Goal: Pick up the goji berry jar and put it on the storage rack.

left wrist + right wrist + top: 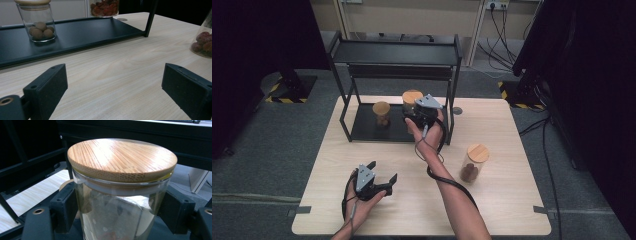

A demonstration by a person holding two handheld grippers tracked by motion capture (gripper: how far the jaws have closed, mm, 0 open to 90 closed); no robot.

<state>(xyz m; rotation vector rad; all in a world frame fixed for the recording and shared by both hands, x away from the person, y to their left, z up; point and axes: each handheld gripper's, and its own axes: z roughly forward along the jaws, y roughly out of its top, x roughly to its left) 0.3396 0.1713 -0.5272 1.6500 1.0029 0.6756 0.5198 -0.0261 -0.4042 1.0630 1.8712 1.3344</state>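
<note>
Three glass jars with bamboo lids are present, and none shows whole in every view. In the high view the held jar (412,102) is largely covered by the right gripper (414,116) and the hand behind it; its lid and a strip of glass remain visible, over the right end of the black rack's lower shelf (367,127). In the right gripper view that jar (120,195) is cut off at the bottom edge, and its contents are hard to make out through glare on the glass, with a reddish trace low down. The left gripper view cuts off its top but shows reddish dried pieces inside (104,7).

The second jar (381,113) stands on the lower shelf to the left of the held one and apart from it; the left gripper view shows round brown balls in it (37,22), its lid cropped. The third jar (473,162) stands alone on the tabletop (507,210), right of the person's right forearm, holding dark red pieces; in the left gripper view it is clipped at the right margin (203,40).

Right gripper jaws are pinching the held jar just below its lid, pads against the glass on both sides. Left gripper (379,177) rests low over the near left tabletop with jaws spread wide, bare wood between them (113,87)
</note>
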